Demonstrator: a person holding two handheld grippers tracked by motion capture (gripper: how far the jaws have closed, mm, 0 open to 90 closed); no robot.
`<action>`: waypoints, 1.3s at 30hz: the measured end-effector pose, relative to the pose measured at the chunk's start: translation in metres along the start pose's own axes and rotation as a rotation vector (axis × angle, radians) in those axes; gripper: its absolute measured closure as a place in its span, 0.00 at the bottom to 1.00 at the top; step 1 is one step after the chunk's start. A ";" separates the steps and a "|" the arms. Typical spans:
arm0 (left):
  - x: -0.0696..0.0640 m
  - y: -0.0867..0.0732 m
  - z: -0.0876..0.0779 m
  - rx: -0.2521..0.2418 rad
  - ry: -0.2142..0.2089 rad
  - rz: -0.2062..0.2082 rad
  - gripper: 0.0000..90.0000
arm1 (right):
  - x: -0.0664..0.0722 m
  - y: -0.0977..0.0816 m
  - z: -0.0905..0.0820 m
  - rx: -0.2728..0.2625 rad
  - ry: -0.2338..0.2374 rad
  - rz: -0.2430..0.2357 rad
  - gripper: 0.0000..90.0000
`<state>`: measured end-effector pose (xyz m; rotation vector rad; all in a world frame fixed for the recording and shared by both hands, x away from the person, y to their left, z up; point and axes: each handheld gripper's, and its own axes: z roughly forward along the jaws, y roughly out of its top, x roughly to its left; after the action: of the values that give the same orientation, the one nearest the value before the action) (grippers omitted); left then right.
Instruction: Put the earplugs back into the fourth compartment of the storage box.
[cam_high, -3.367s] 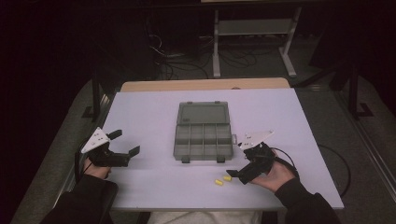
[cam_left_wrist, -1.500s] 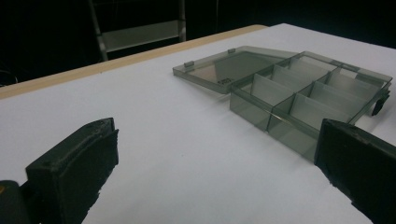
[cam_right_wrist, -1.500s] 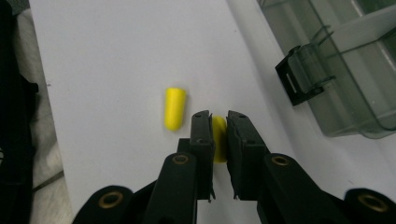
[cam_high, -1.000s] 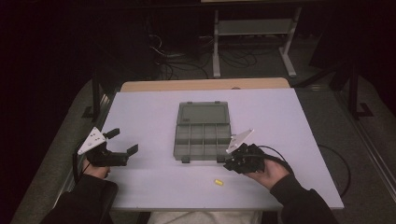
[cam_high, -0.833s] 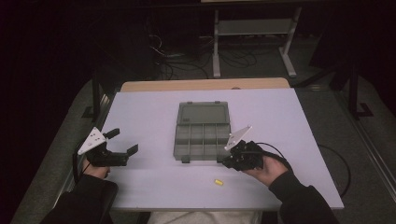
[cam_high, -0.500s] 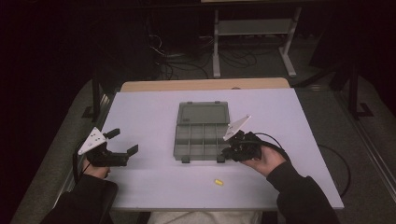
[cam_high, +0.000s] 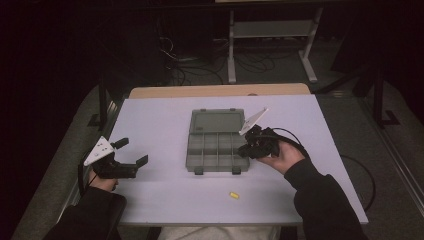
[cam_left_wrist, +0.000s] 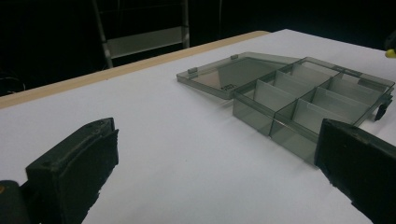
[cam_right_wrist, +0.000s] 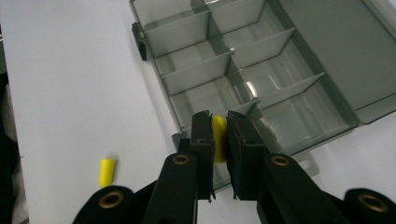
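My right tool (cam_right_wrist: 219, 135), clenched on a small yellow foam plug (cam_right_wrist: 218, 138), hovered at the open grey plastic compartment box (cam_right_wrist: 261, 70); I judged centring over one compartment before releasing wisest.

Around our bench

We see a white-topped bench (cam_high: 165, 125) with a bare wooden strip (cam_high: 220, 90) along its far edge. Beyond it, on the dark floor (cam_high: 395, 150), we make out a pale metal stand (cam_high: 272, 30) with a low shelf between its two legs, and a tangle of dark cables (cam_high: 185, 55) lying to its left. A black upright post (cam_high: 102, 100) stands just beside the bench's far left corner, and another dark post (cam_high: 378, 95) rises near the far right one. The room behind stays too dark for us to read.
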<state>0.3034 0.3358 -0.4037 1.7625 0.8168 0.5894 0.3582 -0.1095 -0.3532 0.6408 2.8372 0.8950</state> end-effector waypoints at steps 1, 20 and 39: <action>0.000 0.000 0.000 0.000 -0.001 -0.001 0.00 | -0.002 0.002 -0.001 -0.003 0.002 0.001 0.89; 0.000 0.000 0.000 -0.001 -0.003 0.000 0.00 | -0.043 0.023 0.004 0.028 -0.024 0.046 0.89; 0.000 0.000 0.001 0.003 -0.005 0.005 0.00 | -0.068 0.022 0.043 0.099 -0.017 0.094 0.89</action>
<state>0.3037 0.3353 -0.4042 1.7688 0.8099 0.5869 0.4370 -0.0994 -0.3783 0.7953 2.8718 0.7621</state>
